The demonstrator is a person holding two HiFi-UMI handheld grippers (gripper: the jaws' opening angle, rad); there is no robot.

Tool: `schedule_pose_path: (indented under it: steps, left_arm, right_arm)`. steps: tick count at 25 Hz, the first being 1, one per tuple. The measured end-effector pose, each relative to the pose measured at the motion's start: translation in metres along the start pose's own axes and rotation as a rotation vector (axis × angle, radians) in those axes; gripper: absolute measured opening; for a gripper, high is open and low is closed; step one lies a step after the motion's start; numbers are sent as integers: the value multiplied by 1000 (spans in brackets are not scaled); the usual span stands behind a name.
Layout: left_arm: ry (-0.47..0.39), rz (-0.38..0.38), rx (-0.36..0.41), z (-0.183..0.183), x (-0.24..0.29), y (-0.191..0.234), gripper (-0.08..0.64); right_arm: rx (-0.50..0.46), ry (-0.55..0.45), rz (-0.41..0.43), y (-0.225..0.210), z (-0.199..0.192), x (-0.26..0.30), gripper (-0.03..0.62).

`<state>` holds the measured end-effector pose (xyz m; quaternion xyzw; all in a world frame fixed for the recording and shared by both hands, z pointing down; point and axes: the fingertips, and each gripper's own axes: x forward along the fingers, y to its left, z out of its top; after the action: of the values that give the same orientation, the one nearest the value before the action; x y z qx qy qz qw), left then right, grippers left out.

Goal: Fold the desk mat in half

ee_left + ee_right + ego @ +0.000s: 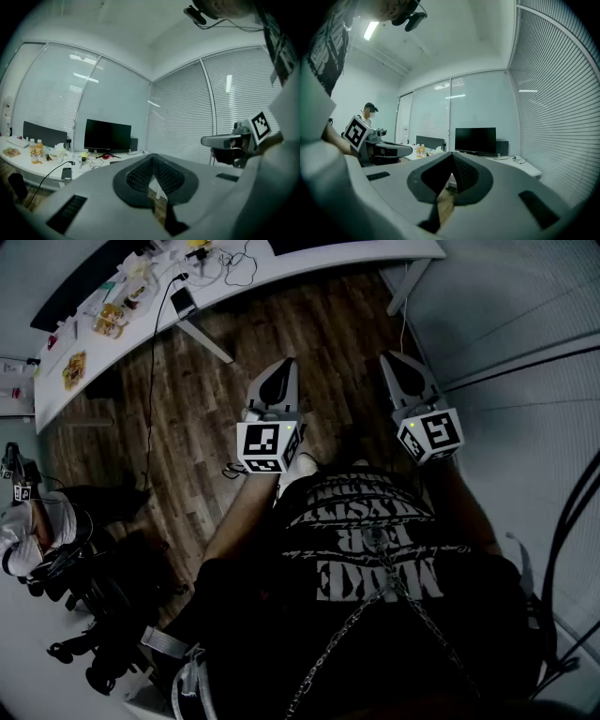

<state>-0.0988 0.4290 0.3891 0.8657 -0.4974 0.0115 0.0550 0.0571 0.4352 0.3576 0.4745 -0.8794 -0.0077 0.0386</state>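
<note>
Both claws are shut with nothing in them, left claw (pixel 284 367) and right claw (pixel 392 360) held side by side over the floor (pixel 319 329). Can't spot the mat anywhere. I'd head for the worktop (pixel 319 266) well ahead of them, find the mat, then open both on one edge.

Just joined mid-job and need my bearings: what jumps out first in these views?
The left gripper and right gripper are both shut and empty, side by side above the wooden floor, just ahead of the person's dark printed shirt. Beyond them runs a cluttered white desk, with a dark monitor standing on it.
</note>
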Motion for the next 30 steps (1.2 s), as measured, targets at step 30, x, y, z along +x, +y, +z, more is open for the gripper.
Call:
schedule_pose_path:
  steps: [30]
  left_arm:
    - [-57,50,-36,10,-52,78,6]
  right_arm:
    - [-15,21,-109,40,16,13,0]
